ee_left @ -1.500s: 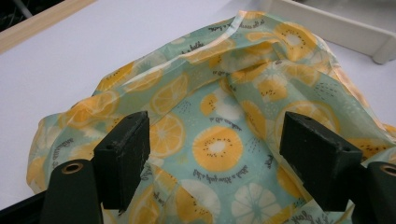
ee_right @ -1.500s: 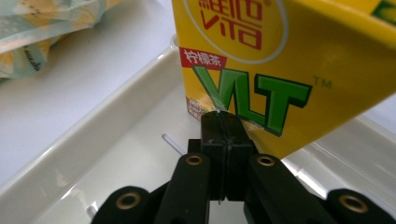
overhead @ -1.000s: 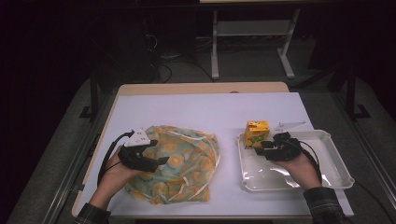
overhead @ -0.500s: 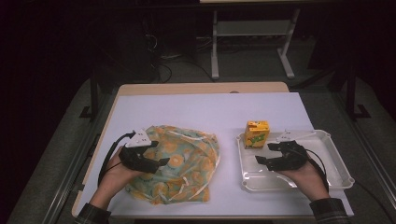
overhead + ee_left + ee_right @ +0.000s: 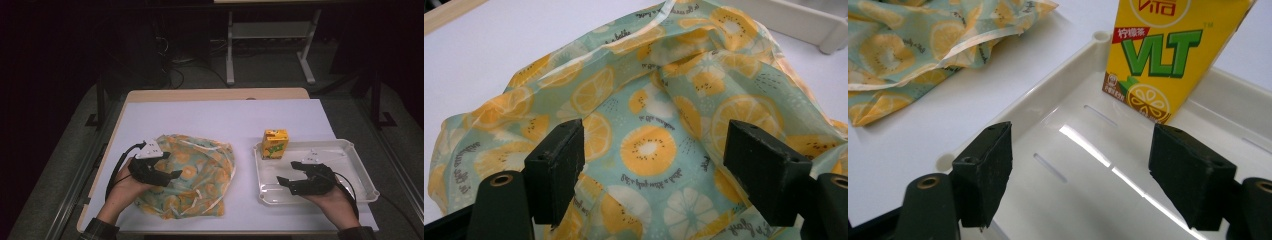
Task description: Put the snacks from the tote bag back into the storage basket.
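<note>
Grippers sit low in the high view: left gripper point(image 5: 167, 175) over the fruit-print bag point(image 5: 200, 175) at lower left, right gripper point(image 5: 290, 175) above the white tray point(image 5: 360, 170) at lower right, its jaws having just been opening, empty; juice carton point(image 5: 275, 143) upright in the tray's upper left corner; left gripper view: jaws wide apart over the bag point(image 5: 649, 150), whether they touch it I cannot tell; right gripper view: carton point(image 5: 1168, 55) at upper right, beyond spread jaws.

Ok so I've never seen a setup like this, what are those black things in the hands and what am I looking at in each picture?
A person holds a two-jaw handheld gripper in each hand. The high view looks down on a white-covered table. The left gripper rests over a crumpled bag printed with citrus slices. The right gripper hovers over a white tray, in whose far left corner a yellow lemon tea carton stands upright. The other two pictures come from cameras riding on the grippers, looking along their black jaws. Both pairs of jaws stand apart, and the right ones have just been opening. Neither grips anything.
</note>
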`<move>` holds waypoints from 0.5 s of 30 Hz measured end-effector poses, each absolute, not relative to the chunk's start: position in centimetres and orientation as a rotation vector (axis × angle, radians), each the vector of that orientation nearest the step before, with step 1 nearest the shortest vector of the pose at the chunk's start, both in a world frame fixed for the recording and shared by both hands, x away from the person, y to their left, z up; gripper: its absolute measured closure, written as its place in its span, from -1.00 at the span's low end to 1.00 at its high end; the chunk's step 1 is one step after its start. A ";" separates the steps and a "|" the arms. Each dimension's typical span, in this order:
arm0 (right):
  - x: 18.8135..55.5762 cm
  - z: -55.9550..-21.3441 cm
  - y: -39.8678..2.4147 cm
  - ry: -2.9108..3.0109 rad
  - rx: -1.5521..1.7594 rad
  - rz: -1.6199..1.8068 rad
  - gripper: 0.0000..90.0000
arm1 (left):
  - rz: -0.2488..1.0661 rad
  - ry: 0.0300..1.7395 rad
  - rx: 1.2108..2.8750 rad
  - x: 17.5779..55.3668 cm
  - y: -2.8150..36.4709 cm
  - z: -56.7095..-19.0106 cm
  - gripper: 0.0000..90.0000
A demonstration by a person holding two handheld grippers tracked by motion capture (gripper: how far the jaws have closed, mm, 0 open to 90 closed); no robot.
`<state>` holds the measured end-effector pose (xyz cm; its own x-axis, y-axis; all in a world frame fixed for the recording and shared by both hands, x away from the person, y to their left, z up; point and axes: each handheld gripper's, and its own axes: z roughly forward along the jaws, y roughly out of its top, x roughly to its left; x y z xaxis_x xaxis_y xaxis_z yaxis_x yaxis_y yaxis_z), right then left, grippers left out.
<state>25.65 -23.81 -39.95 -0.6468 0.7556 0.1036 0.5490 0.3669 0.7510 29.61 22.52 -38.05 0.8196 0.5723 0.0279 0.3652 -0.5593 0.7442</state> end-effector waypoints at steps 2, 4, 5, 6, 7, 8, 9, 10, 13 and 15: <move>25.5 -40.0 -23.8 2.372 1.149 1.154 -0.43 | 0.343 0.685 2.223 29.6 22.5 -38.1 -0.46; 25.0 -40.2 -23.8 2.377 1.150 1.148 -0.44 | 0.345 0.687 2.223 29.6 22.5 -38.1 -0.46; 24.8 -40.4 -23.9 2.382 1.138 1.146 -0.44 | 0.345 0.688 2.223 29.6 22.5 -38.1 -0.46; 24.6 -40.4 -23.9 2.388 1.146 1.142 -0.45 | 0.345 0.694 2.216 29.6 22.4 -38.2 -0.46; 24.6 -40.4 -23.9 2.388 1.146 1.142 -0.45 | 0.350 0.686 2.226 29.6 22.5 -38.1 -0.46; 24.6 -40.5 -23.9 2.390 1.138 1.138 -0.46 | 0.347 0.687 2.228 29.6 22.4 -38.1 -0.46; 24.6 -40.5 -23.9 2.389 1.136 1.141 -0.46 | 0.347 0.683 2.230 29.6 22.3 -38.1 -0.46; 24.6 -40.5 -23.9 2.389 1.136 1.141 -0.46 | 0.347 0.683 2.230 29.6 22.3 -38.1 -0.46; 24.7 -40.6 -23.7 2.393 1.130 1.144 -0.48 | 0.344 0.676 2.232 29.5 22.1 -38.2 -0.46; 24.7 -40.7 -23.7 2.394 1.136 1.142 -0.49 | 0.347 0.669 2.239 29.6 22.1 -38.3 -0.46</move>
<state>24.65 -23.67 -40.66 -0.6625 0.7428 0.0961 0.5421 0.3870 0.7459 29.57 22.13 -38.26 0.8259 0.5625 0.0389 0.3562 -0.5739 0.7374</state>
